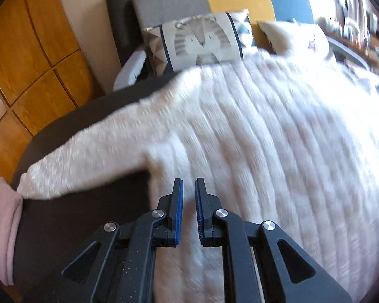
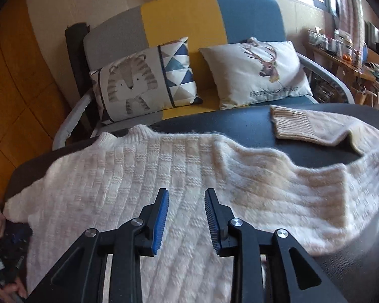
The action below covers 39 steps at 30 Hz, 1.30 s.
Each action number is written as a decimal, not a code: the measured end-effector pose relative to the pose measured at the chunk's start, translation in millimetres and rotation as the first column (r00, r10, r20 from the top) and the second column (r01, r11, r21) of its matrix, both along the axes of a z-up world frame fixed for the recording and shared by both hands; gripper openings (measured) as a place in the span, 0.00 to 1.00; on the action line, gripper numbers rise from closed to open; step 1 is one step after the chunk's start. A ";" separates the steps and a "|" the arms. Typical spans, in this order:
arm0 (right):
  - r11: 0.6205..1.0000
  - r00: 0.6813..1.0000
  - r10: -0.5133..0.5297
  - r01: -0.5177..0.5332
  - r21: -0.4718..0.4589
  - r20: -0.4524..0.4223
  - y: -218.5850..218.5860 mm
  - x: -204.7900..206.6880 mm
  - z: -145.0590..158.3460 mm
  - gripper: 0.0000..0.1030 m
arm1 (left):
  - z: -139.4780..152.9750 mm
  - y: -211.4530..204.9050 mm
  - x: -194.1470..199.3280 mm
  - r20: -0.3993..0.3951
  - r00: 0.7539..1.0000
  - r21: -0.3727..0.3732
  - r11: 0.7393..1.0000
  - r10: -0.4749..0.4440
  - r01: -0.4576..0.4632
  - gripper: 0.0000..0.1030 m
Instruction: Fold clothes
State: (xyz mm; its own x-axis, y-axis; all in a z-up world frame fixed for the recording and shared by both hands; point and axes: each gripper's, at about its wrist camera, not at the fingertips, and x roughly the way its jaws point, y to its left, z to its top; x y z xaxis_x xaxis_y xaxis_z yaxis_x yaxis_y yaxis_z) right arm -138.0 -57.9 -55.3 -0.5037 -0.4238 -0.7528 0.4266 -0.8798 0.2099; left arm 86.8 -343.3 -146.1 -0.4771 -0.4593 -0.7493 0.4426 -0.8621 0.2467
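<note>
A cream knitted sweater lies spread flat on a dark surface. One sleeve stretches left toward the surface's edge. My left gripper hovers over the sweater's side near that armpit; its blue pads stand a narrow gap apart with nothing between them. In the right wrist view the sweater fills the middle, and its other sleeve bends back so the ribbed cuff lies on the dark surface. Over the sweater's body my right gripper is open and holds nothing.
A pink cloth hangs at the surface's left edge. Behind stands a grey, yellow and blue sofa with a tiger cushion and a deer cushion. A wooden cabinet is at the left, a cluttered shelf at the right.
</note>
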 end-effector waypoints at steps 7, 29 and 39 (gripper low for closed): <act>0.998 0.994 0.032 -0.026 -0.050 0.104 77.2 82.1 1.8 0.29 | -4.3 -10.3 6.2 -0.018 0.997 -0.056 0.995 0.078 -0.079 0.43; 1.000 0.989 0.018 -0.015 -0.026 0.145 111.9 208.0 -55.7 0.32 | -4.6 -13.1 14.5 -0.031 0.986 -0.066 0.984 0.166 -0.167 0.74; 0.997 0.995 0.014 -0.021 0.076 0.094 124.2 209.5 -45.8 0.06 | -5.6 -21.7 17.2 -0.041 0.983 -0.026 0.983 0.178 -0.180 0.79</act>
